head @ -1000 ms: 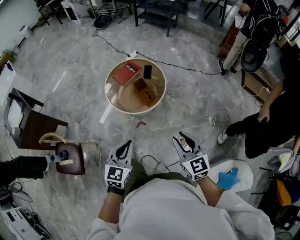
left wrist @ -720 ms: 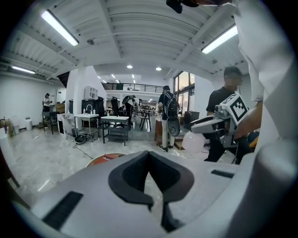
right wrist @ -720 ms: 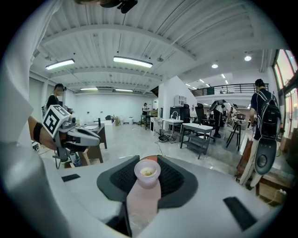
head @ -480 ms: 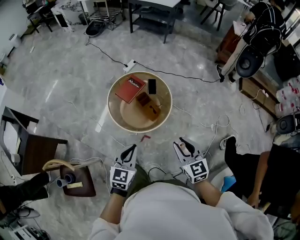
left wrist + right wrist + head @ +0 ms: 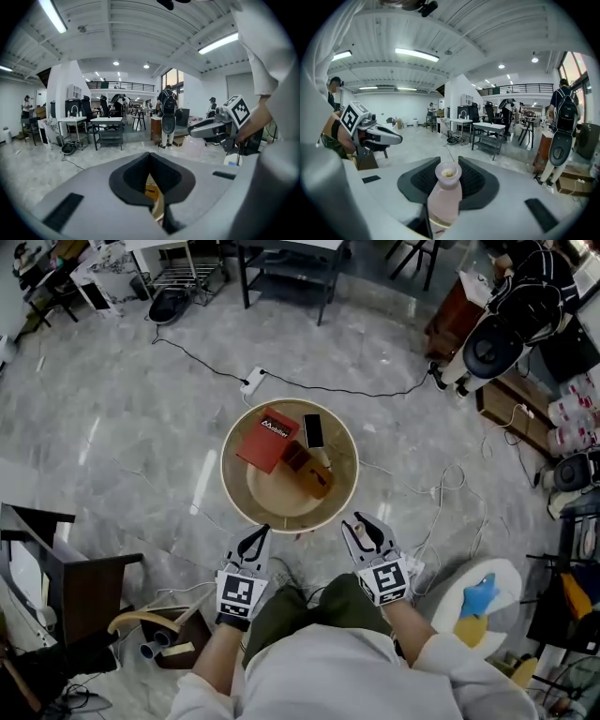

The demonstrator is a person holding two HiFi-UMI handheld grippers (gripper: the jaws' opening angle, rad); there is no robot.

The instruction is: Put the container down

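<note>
**Container held in the right fingers, short of the round desk**

The fingers of the right gripper (image 5: 449, 180) are closed on the container (image 5: 444, 199), a pale pink bottle with an open mouth. It is clamped about the neck and shoulder, its mouth rising just above the pads. The fingers of the left gripper (image 5: 151, 180) are brought together, and nothing is held between them. Only a narrow slit is left, through which a strip of the desk is glimpsed.

In the head view both grippers are carried side by side in front of the person, the left gripper (image 5: 255, 540) and the right gripper (image 5: 367, 532) each just beside the near rim of the round desk (image 5: 230, 486). The container (image 5: 367, 535) is thus kept off the desk, over the grey floor (image 5: 131, 456).

On the desk are seen a red book (image 5: 266, 439), a dark phone (image 5: 313, 430) and a brown box (image 5: 307, 468). Beyond it a power strip (image 5: 251, 382) lies on the floor.
</note>
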